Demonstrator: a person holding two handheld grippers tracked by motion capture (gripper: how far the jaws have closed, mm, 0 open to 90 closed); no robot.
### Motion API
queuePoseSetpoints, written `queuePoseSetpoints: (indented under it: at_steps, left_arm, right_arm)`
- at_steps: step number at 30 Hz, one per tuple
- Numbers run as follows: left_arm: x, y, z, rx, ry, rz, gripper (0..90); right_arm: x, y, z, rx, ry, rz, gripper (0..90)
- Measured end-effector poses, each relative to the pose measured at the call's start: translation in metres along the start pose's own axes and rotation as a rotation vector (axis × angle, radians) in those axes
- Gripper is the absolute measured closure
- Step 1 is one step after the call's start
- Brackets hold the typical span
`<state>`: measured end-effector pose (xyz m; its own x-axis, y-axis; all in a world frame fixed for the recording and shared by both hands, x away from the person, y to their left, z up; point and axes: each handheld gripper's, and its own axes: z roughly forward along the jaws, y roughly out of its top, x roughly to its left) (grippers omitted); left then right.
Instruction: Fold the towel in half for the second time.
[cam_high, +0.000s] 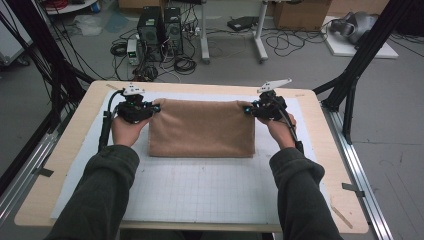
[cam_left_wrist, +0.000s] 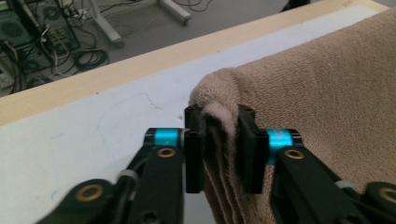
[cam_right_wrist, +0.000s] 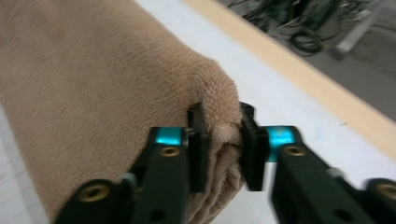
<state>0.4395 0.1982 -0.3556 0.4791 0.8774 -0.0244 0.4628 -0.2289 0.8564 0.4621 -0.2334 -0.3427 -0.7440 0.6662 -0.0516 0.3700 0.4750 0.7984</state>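
Note:
A tan towel (cam_high: 201, 128) lies folded on the white grid mat (cam_high: 200, 190), its far edge lifted. My left gripper (cam_high: 156, 108) is shut on the towel's far left corner (cam_left_wrist: 219, 100), several folded layers squeezed between its black jaws. My right gripper (cam_high: 247, 109) is shut on the far right corner (cam_right_wrist: 219, 100), the plush cloth bulging over its jaws. In the left gripper view the towel (cam_left_wrist: 327, 88) stretches off to the right; in the right gripper view the towel (cam_right_wrist: 88, 79) runs off to the left.
The mat lies on a wooden table (cam_high: 65, 150) with a rim all round. Beyond the far edge stand computer towers (cam_high: 160, 30), tangled cables (cam_high: 180, 62) and a desk leg (cam_high: 260, 35) on the floor. Black frame posts (cam_high: 360, 60) flank the table.

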Motion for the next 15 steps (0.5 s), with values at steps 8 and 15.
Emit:
queuePoseSetpoints:
  at_steps: [8,15]
  left_arm:
    - [-0.001,-0.02,-0.002,0.049,-0.024,0.007,51.5]
    - [-0.016,-0.051,-0.02,0.073,-0.074,0.06,56.4]
  right_arm:
    - [-0.005,-0.019,0.021,0.051,0.078,0.137,45.4]
    - [0.017,-0.024,0.012,0.082,0.111,0.109,48.3]
